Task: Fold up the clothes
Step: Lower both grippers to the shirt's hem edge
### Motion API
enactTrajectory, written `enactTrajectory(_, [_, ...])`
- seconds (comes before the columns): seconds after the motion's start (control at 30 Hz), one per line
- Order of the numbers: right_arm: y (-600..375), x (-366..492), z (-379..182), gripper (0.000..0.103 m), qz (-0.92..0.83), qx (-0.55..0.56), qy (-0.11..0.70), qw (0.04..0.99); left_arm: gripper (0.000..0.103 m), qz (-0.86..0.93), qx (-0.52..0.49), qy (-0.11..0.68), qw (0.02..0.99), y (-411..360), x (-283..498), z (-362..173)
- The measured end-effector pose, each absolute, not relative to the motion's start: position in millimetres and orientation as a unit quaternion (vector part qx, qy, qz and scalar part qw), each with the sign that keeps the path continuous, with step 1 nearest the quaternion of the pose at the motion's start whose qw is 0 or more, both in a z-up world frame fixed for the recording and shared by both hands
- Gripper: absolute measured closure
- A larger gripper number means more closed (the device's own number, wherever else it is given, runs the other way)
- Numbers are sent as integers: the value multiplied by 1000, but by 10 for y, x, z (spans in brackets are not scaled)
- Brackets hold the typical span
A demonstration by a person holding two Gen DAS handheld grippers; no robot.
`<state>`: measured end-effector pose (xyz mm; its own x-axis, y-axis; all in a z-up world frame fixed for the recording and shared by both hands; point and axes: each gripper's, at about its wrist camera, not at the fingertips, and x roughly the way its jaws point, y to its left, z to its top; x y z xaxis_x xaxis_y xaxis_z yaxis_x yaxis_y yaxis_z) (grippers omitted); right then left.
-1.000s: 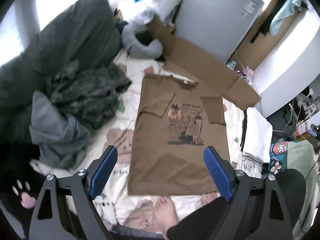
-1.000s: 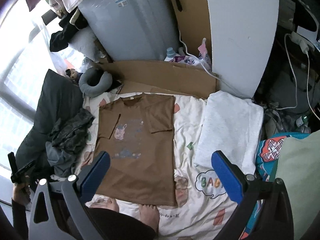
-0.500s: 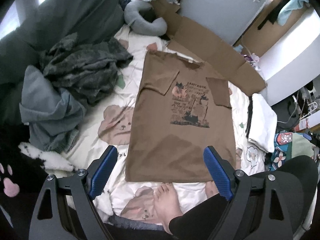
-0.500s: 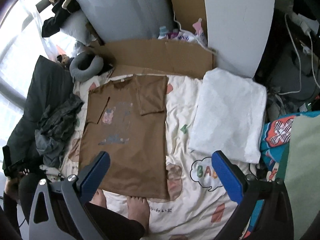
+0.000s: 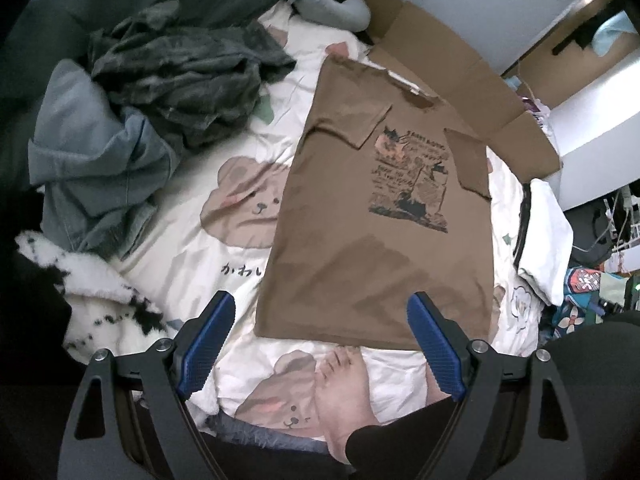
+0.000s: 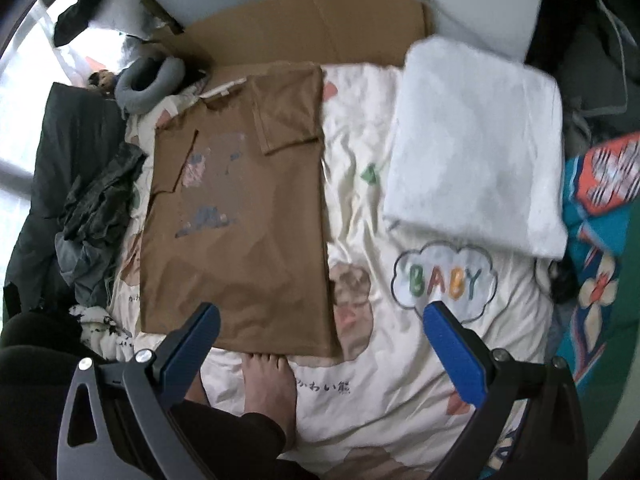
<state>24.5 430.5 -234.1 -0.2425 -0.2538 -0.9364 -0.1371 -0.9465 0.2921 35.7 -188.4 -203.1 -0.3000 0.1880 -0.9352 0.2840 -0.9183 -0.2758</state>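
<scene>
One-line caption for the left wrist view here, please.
Open left gripper above the near hem of a brown T-shirt, sleeves folded in, flat on a bear-print sheet.

Flattened cardboard (image 6: pixel 312 28) against the wall, grey neck pillow (image 5: pixel 326 4) at its left end, cream bear-print duvet (image 6: pixel 400 364) lettered "BABY", bare foot (image 6: pixel 268 384) on it, floral blue fabric (image 6: pixel 600 248) far right.

Open bedsheet (image 6: pixel 360 208) between the brown shirt (image 6: pixel 240 240) and the folded white blanket (image 6: pixel 476 152). Crowded along the bed's left edge by a heap of dark clothes (image 5: pixel 176 76). Blocked at the shirt's near hem by bare feet (image 5: pixel 340 392); cardboard (image 6: pixel 312 28) against its far end.
</scene>
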Motion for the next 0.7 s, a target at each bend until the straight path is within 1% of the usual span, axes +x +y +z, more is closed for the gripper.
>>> enactTrajectory(0.1, [4344,301,-2587,1,-764,623,-164,33,15,-781,591,199,35,-1890,359,-2141])
enactTrajectory(0.33, [4276,465,-3126,7,-744,640,-183,55,15,-769,609,191,47,-1921,353,-2401])
enactTrajectory(0.4, [4245,487,-3295,14,-735,649,-185,60,15,-768,611,185,48,-1931,346,-2471])
enactTrajectory(0.5, [4184,519,-3525,19,-724,660,-188,69,15,-768,610,189,50,-1958,344,-2570])
enactTrajectory(0.57, [4100,552,-3690,24,-722,661,-188,82,15,-768,609,193,52,-1974,346,-2634])
enactTrajectory(0.63, [4023,582,-3826,35,-719,665,-181,90,16,-770,607,189,52,-1976,353,-2696])
enactTrajectory(0.67, [3970,600,-3926,39,-714,671,-175,93,16,-770,608,186,51,-1973,358,-2738])
enactTrajectory(0.7, [3929,613,-4015,48,-709,677,-170,95,16,-770,609,183,50,-1970,362,-2780])
